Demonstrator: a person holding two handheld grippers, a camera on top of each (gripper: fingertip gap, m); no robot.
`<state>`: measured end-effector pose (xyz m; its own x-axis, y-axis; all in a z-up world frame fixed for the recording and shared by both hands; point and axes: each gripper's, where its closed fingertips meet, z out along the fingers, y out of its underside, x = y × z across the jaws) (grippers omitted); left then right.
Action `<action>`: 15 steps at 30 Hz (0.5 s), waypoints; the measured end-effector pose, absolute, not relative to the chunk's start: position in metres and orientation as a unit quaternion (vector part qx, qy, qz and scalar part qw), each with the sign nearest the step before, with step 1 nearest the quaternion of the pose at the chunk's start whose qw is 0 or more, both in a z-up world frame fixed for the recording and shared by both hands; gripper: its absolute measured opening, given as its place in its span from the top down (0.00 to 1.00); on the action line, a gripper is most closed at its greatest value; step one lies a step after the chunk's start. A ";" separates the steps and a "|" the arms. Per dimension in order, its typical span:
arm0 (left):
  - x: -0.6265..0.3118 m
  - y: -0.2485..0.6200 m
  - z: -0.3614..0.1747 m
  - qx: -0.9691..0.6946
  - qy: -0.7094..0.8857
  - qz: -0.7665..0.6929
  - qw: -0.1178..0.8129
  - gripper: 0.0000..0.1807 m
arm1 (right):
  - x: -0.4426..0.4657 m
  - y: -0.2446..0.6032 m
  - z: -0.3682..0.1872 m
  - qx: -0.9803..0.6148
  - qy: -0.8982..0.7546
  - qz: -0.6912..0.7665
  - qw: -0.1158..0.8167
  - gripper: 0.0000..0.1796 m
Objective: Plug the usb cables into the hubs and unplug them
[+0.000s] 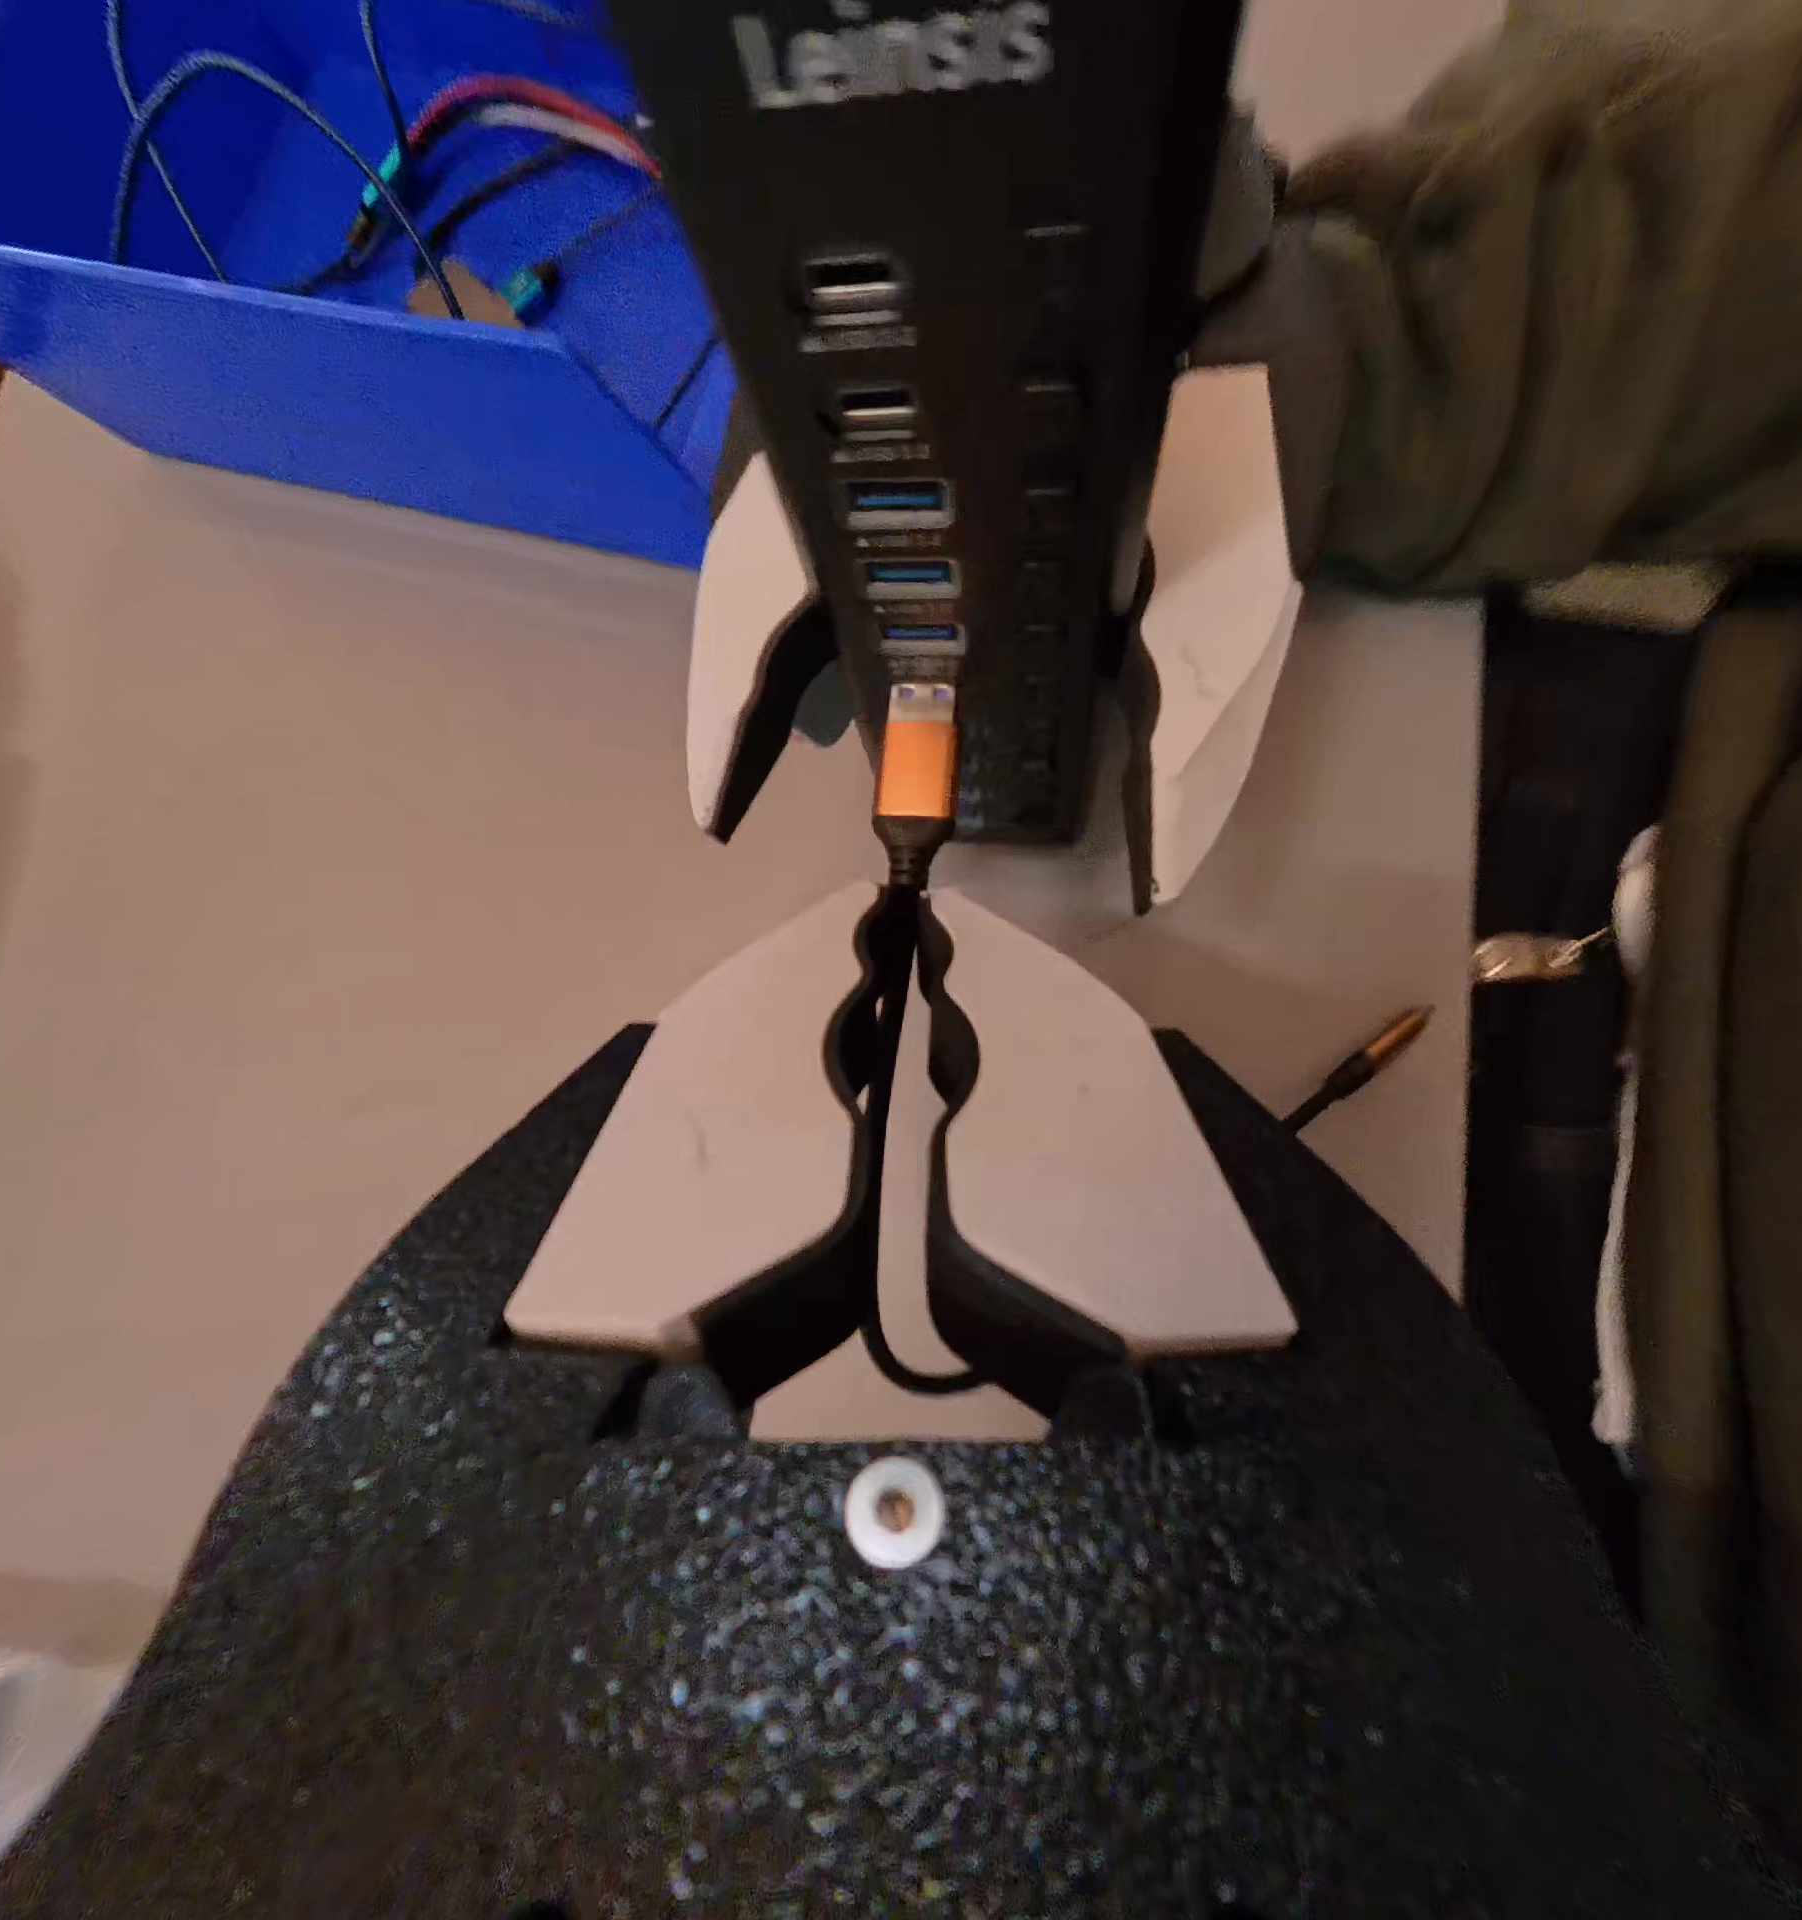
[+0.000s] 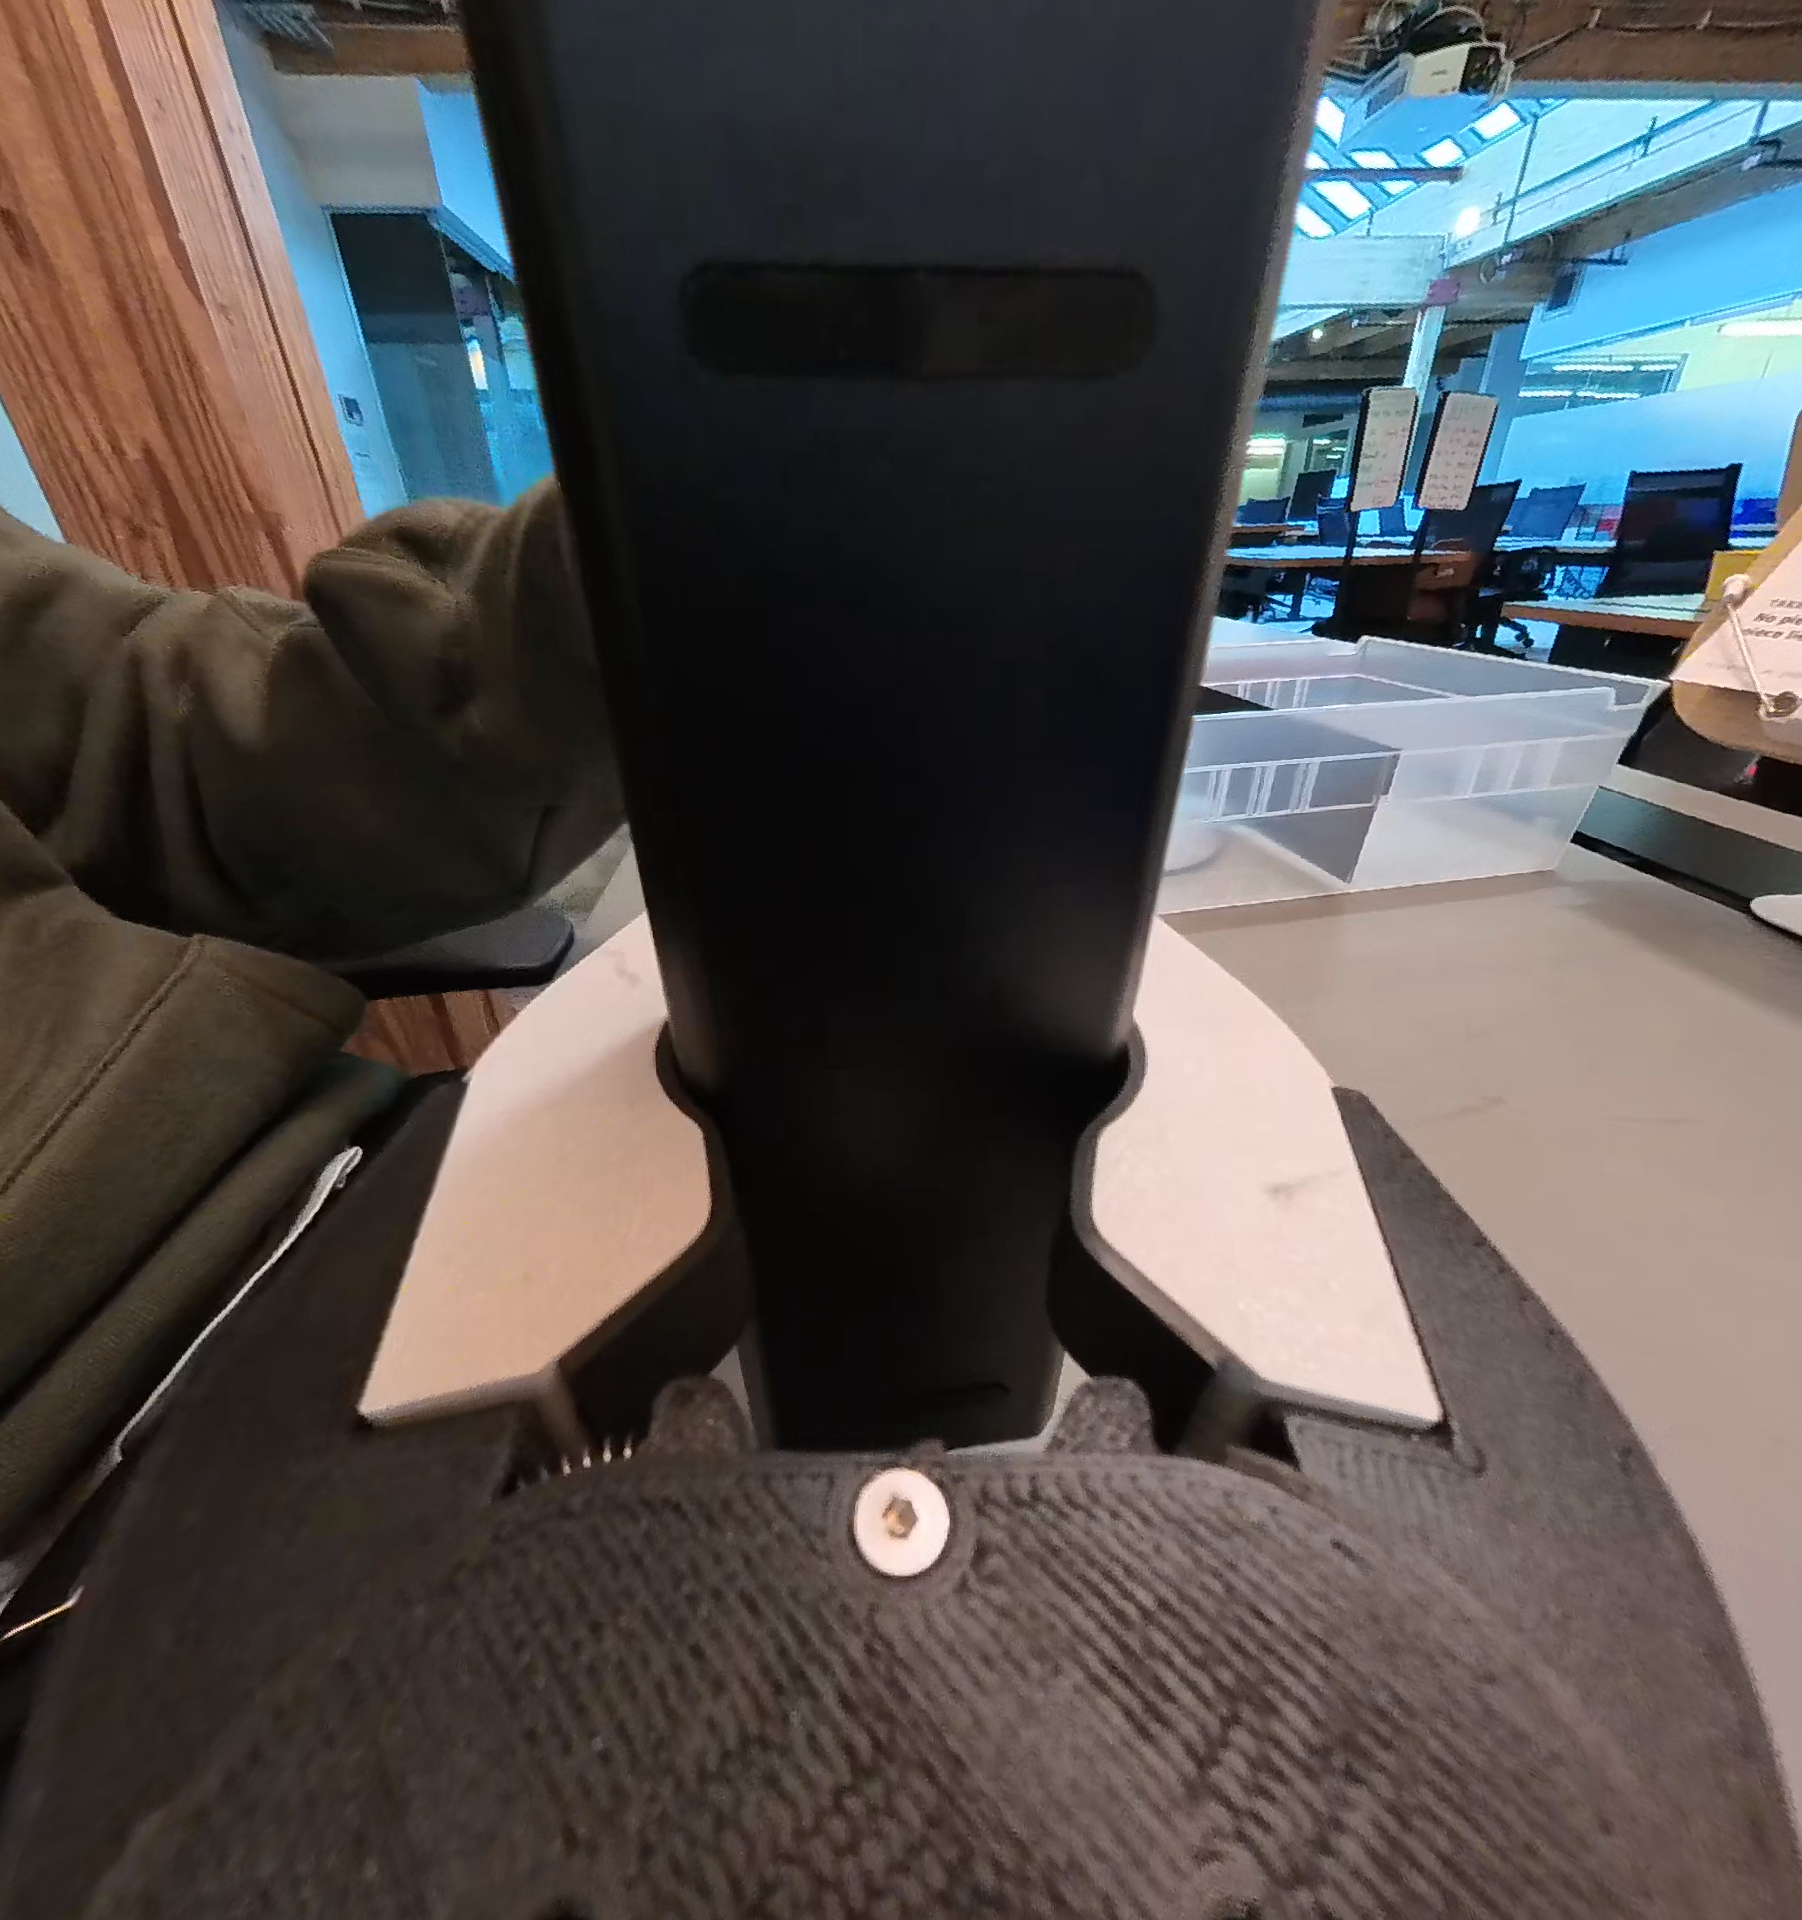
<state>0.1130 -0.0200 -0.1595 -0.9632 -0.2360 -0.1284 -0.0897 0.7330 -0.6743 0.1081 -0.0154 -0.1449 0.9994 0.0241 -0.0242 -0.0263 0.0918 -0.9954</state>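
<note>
Pointing its silver tip at the long black multi-port hub, the orange metal-shelled USB plug sits just below three blue ports; the left gripper pinches its black cable, while the right gripper clamps the hub.

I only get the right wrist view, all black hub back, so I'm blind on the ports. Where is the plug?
Observer: The orange USB plug has its metal tip at the hub port face, below three blue ports; whether it is seated, I cannot tell.
Operator: What holds it?
Observer: The left gripper, shut on the black cable just behind the plug.
Operator: Other cables nearby?
Observer: Several lie in a blue bin left of the hub.
</note>
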 end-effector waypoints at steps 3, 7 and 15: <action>0.112 -0.024 -0.148 -0.126 0.872 -0.471 0.036 0.99 | 0.105 -0.015 -0.144 -0.671 -0.008 0.020 0.741 0.59; 0.110 -0.024 -0.158 -0.128 0.854 -0.503 0.024 0.98 | 0.105 -0.016 -0.144 -0.671 -0.008 0.019 0.741 0.59; 0.112 -0.029 -0.154 -0.136 0.806 -0.576 0.024 0.95 | 0.106 -0.020 -0.140 -0.659 -0.004 0.025 0.752 0.59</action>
<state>0.1122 -0.0292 -0.1536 -0.9621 -0.2459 0.1176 -0.1911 0.3007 -0.9344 0.1061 -0.0197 -0.1404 0.9987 0.0419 -0.0274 -0.0326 0.1306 -0.9909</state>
